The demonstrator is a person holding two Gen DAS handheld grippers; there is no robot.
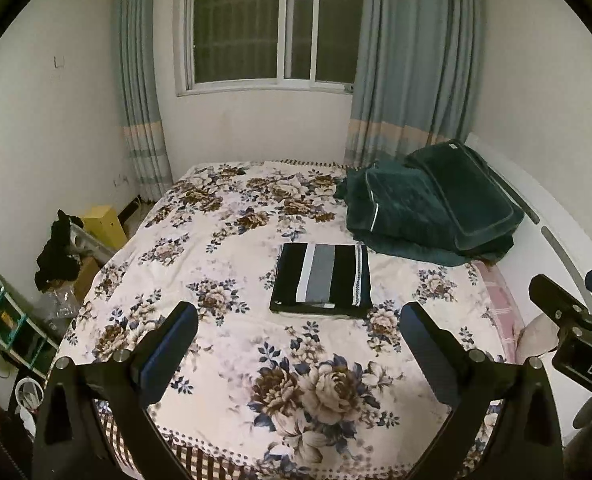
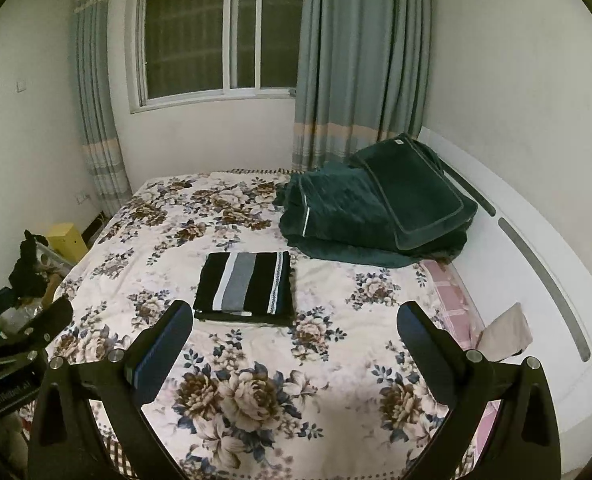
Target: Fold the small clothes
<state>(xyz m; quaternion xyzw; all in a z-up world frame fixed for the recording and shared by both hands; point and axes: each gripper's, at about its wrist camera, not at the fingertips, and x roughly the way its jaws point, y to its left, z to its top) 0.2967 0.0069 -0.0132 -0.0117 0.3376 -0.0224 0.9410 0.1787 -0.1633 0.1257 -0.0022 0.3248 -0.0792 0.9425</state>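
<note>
A folded garment (image 1: 321, 279), black with white and grey stripes, lies flat in a neat rectangle near the middle of the floral bed cover (image 1: 232, 248). It also shows in the right wrist view (image 2: 246, 287). My left gripper (image 1: 297, 320) is open and empty, held above the near part of the bed, short of the garment. My right gripper (image 2: 294, 318) is open and empty, also short of the garment, which lies ahead and to the left. The right gripper shows at the right edge of the left wrist view (image 1: 567, 304), and the left gripper at the left edge of the right wrist view (image 2: 28, 332).
A dark green quilt and pillows (image 1: 431, 208) are piled at the bed's far right by the white headboard (image 2: 535, 248). A beige cloth (image 2: 505, 332) lies at the bed's right edge. Boxes, dark clothes and a shelf (image 1: 60, 256) crowd the floor left of the bed.
</note>
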